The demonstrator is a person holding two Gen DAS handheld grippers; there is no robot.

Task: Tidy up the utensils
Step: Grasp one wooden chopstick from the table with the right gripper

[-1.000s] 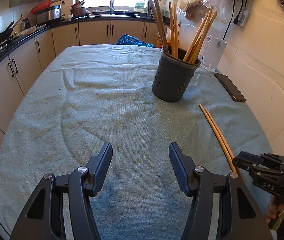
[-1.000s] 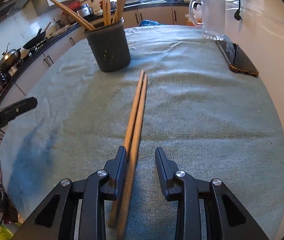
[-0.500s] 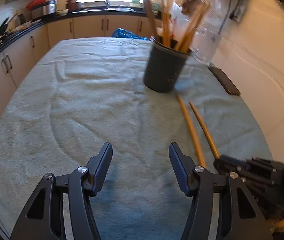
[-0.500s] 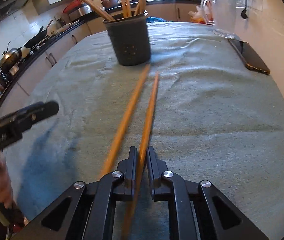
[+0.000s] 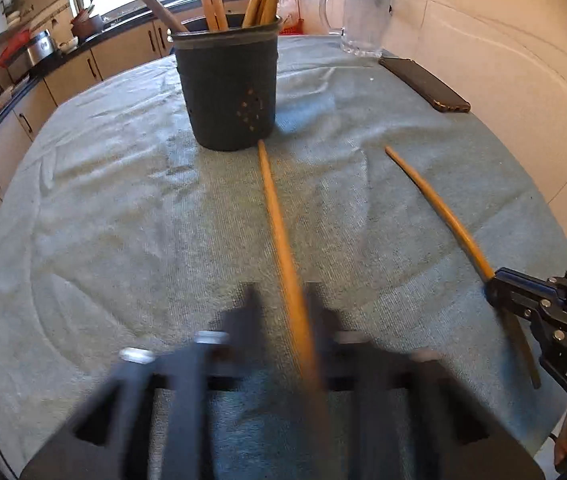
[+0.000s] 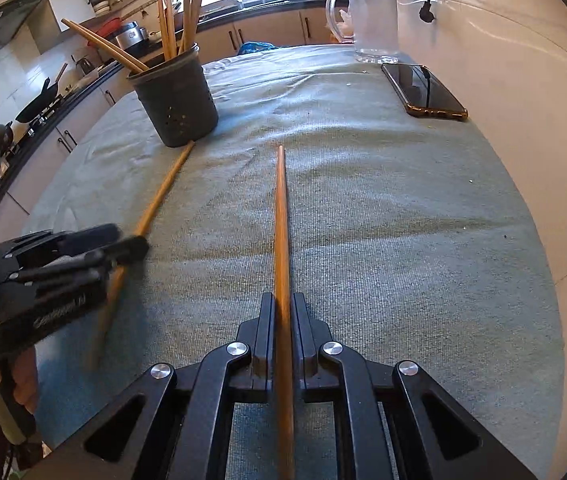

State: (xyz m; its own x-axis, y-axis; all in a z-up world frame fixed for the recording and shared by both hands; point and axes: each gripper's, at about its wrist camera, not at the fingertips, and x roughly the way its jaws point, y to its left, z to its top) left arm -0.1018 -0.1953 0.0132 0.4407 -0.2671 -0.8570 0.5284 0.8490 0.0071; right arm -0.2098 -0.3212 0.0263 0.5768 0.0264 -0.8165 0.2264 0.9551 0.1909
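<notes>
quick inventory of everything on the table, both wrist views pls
loose chopsticks: 2, orange-brown wood, one in each claw
utensil holder: 1, dark grey, far left-centre, more chopsticks standing in it
glass mug: 1, clear, far right by the wall
phone: 1, black, right edge near the mug
table cloth: 1, grey-green, covers the table
left claw: shut on a chopstick, blurred
right claw: shut on the other chopstick

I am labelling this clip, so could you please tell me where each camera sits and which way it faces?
Left wrist: on the left tongs, looking down along them over the table at the utensil holder; blurred fingers closed on one chopstick.
Right wrist: on the right tongs, facing likewise; fingers clamp the other chopstick; a hand shows.
Shared: holder, both chopsticks, phone, jug, each other's tongs.
</notes>
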